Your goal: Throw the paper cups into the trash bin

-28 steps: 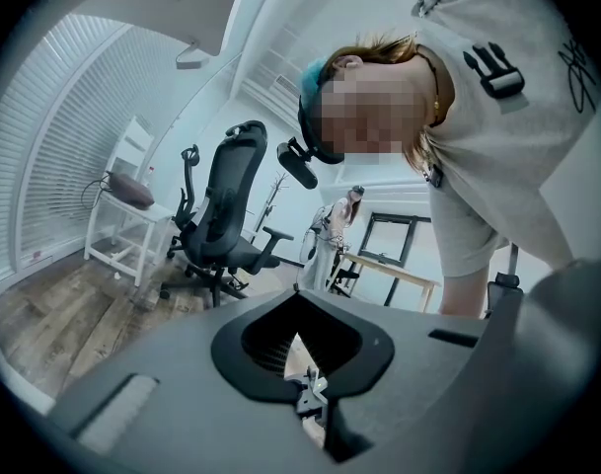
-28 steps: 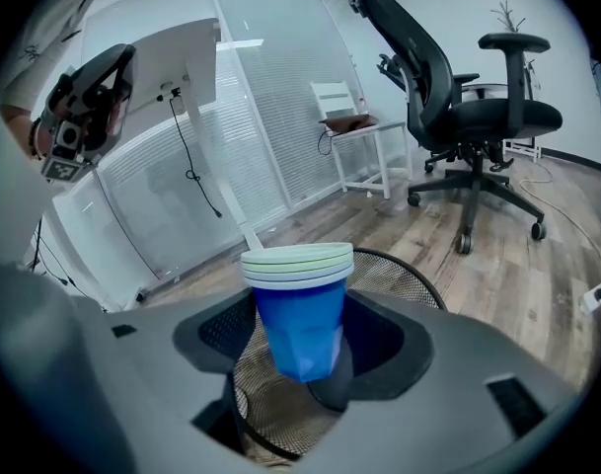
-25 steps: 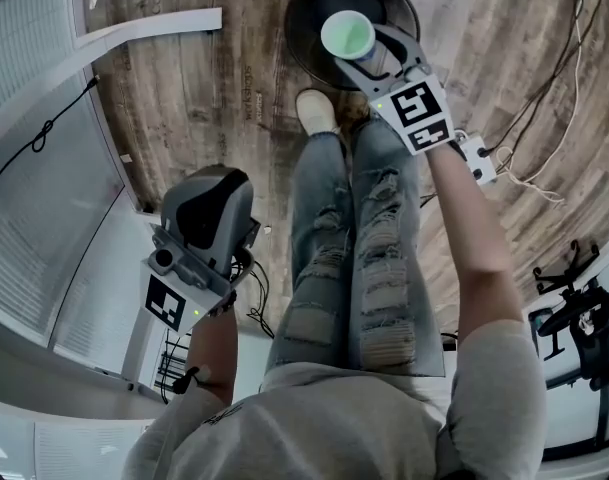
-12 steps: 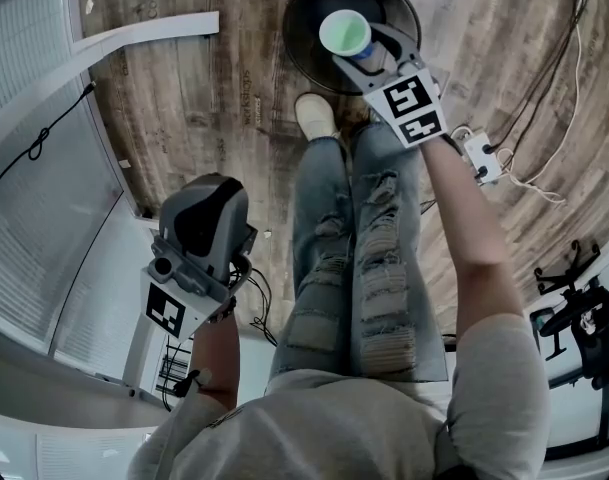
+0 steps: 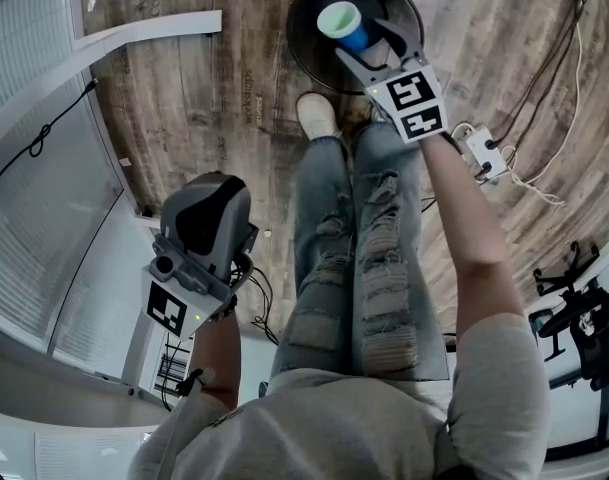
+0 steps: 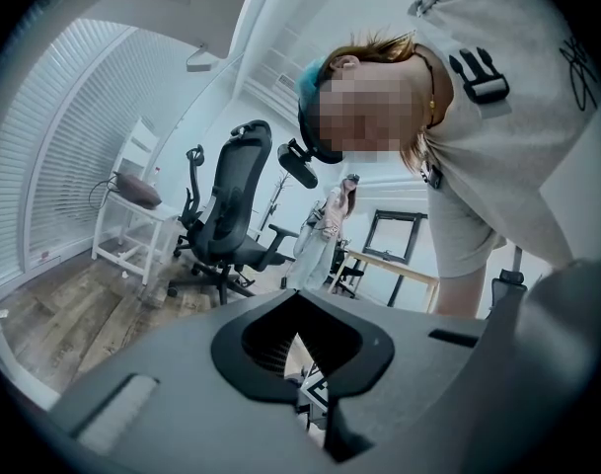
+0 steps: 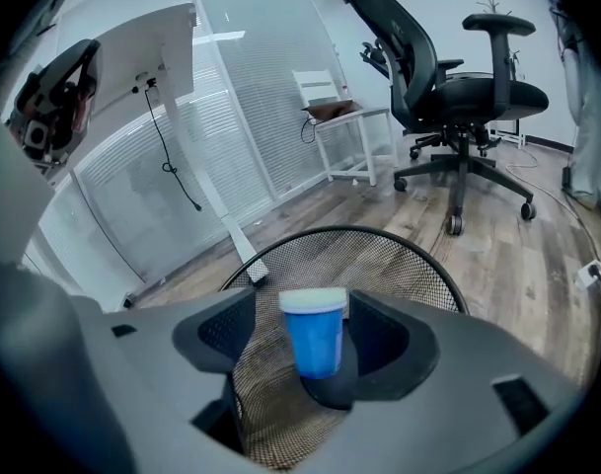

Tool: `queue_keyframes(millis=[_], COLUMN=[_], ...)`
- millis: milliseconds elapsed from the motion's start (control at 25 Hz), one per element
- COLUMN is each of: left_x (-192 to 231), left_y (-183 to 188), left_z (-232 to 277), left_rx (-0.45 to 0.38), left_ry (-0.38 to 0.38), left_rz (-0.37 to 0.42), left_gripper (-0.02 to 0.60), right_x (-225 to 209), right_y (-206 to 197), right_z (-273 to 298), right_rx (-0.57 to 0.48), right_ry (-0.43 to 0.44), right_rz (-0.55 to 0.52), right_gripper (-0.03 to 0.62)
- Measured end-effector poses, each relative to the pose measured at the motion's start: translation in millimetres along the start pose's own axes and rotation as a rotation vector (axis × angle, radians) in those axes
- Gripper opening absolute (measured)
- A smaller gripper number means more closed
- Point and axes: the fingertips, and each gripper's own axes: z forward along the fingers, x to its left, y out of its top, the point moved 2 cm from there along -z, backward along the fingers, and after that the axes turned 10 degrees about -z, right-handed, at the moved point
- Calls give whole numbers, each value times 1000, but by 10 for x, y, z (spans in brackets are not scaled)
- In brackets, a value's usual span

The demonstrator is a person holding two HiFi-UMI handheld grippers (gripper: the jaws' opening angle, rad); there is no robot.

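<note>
A blue paper cup [image 5: 341, 23] with a white rim hangs tilted over the round black mesh trash bin [image 5: 296, 38] on the wooden floor. My right gripper [image 5: 369, 42] reaches over the bin, just right of the cup. In the right gripper view the cup [image 7: 313, 339] stands between the spread jaws of the right gripper [image 7: 305, 352], with a gap showing on its left side and the bin's mesh [image 7: 379, 255] below. My left gripper [image 5: 209, 213] is held low at the person's left side, pointing up; its jaws [image 6: 302, 368] are together with nothing in them.
The person's legs and a shoe [image 5: 316, 113] stand right beside the bin. A white desk foot [image 5: 149, 26] lies on the floor to the left. Cables and a small white box [image 5: 481, 158] lie to the right. An office chair [image 7: 458, 87] and a white side table [image 7: 344, 131] stand beyond the bin.
The right gripper moved further over the bin and its jaws spread. The cup, earlier seen rim-up in the jaws, now tilts and sits away from them, its blue side showing. Left gripper barely moved.
</note>
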Motion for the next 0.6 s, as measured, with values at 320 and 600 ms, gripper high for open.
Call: queue_keyframes(millis=[320,600], left_x=[-8,-31], left_y=[32,169], left_z=[36,104], left_rx=[-15,-41], left_ry=[-2,-8], left_rz=[4,16], left_gripper=[3,3], right_x=[-17,-25], right_y=[38,187], right_z=[-69,-175], right_rx=[-8,-13], right_ry=[-8,-13], right_rz=[15,-6], right_gripper=[283,282])
